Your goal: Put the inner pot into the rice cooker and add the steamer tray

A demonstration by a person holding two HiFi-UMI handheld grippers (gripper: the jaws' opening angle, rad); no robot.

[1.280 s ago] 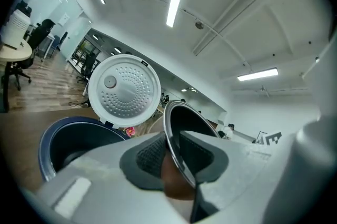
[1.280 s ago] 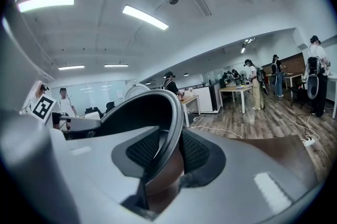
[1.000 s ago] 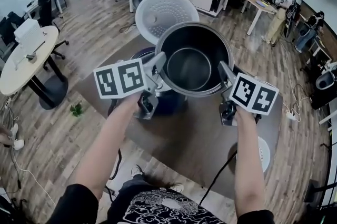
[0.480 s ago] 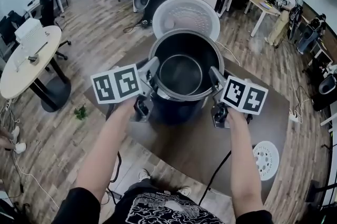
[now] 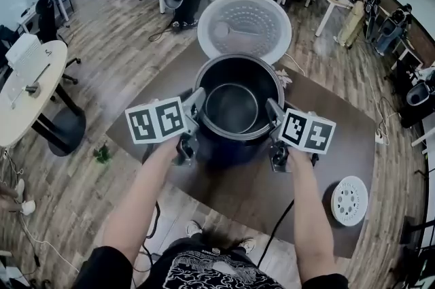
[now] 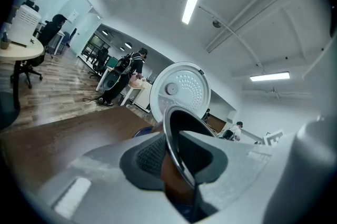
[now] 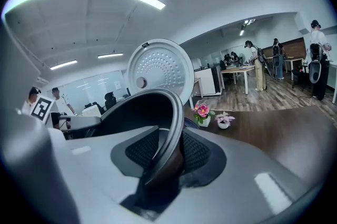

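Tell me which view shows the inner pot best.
Head view: whole inner pot, rim and interior. The gripper views show only a rim slice clamped in the left hand-held gripper and right hand-held gripper.

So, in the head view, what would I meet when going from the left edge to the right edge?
Round white table → left gripper → inner pot → right gripper → steamer tray.
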